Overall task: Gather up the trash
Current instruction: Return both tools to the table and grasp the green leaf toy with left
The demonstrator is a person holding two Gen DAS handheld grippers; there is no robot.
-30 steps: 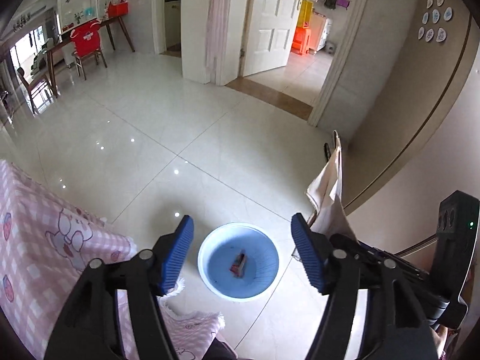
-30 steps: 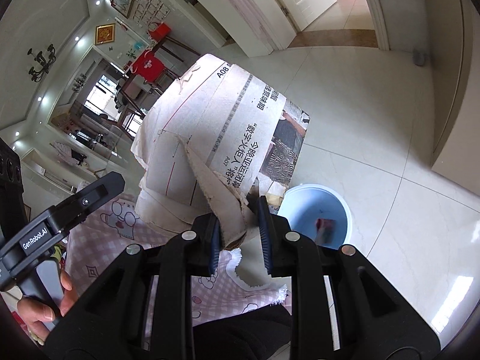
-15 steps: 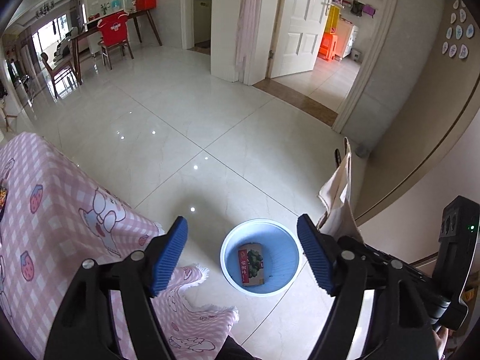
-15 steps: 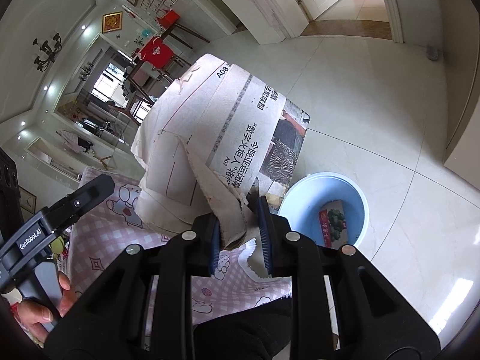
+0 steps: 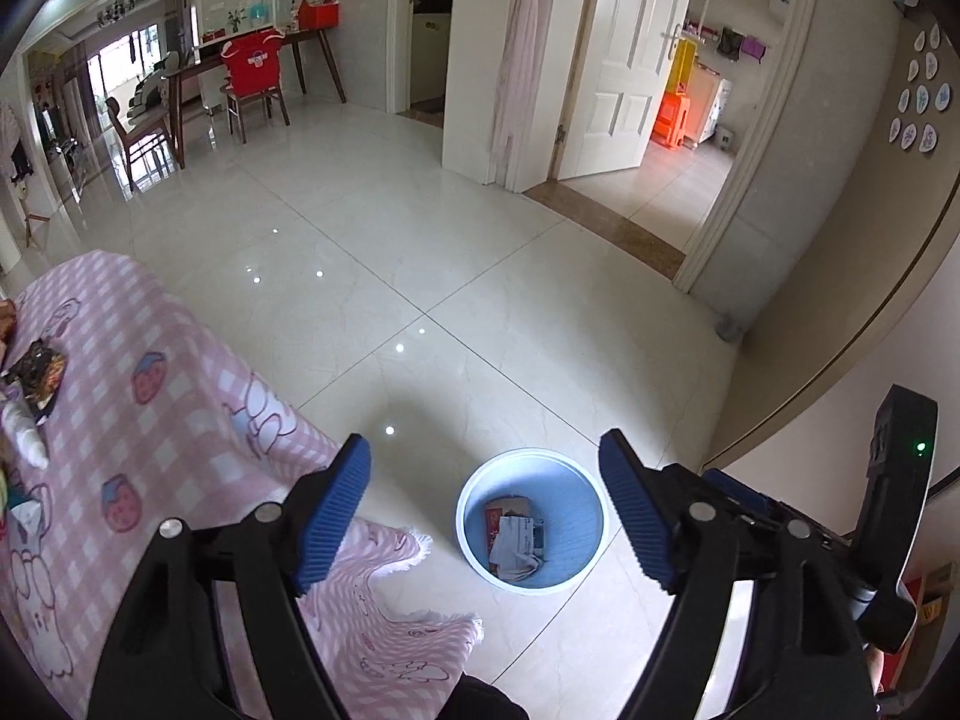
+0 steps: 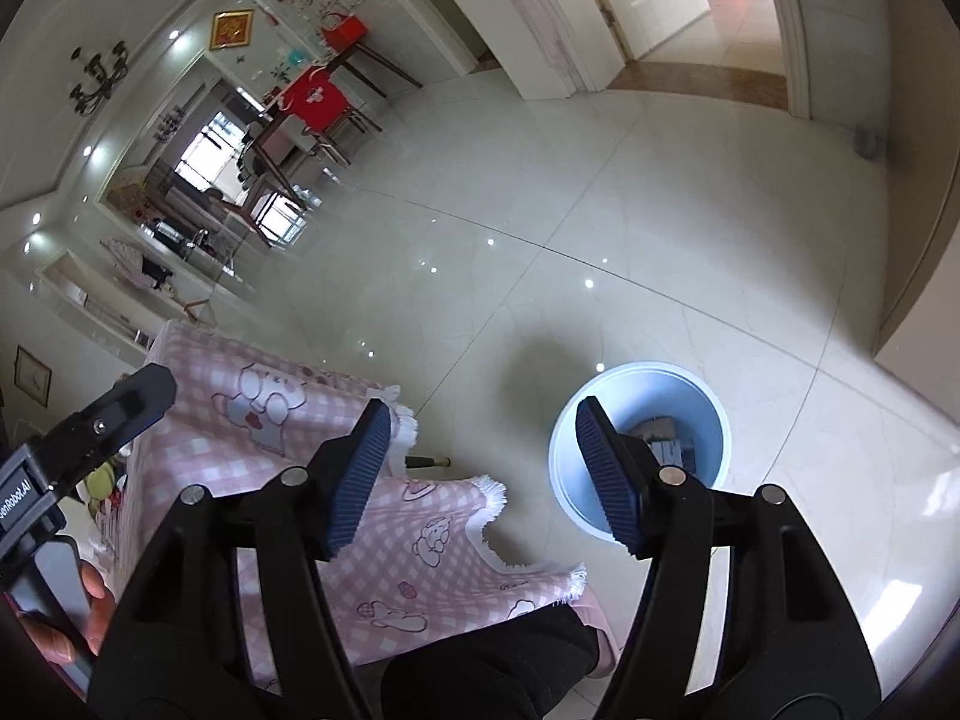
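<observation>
Crumpled newspaper (image 5: pixel 515 546) is seen inside the blue wastebasket (image 5: pixel 576 564) on the floor. Both the left gripper (image 5: pixel 483 516) and right gripper (image 6: pixel 480 468) are opening, nothing between their jaws.

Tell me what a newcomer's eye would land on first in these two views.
First, the pale blue bin on the glossy white tile floor, with crumpled paper and a small carton inside it. Next, the pink checked tablecloth with cartoon animals, hanging at the left beside the bin. Closest in, the blue-padded left claw and right claw frame the scene, jaws opening with nothing between them.
</observation>
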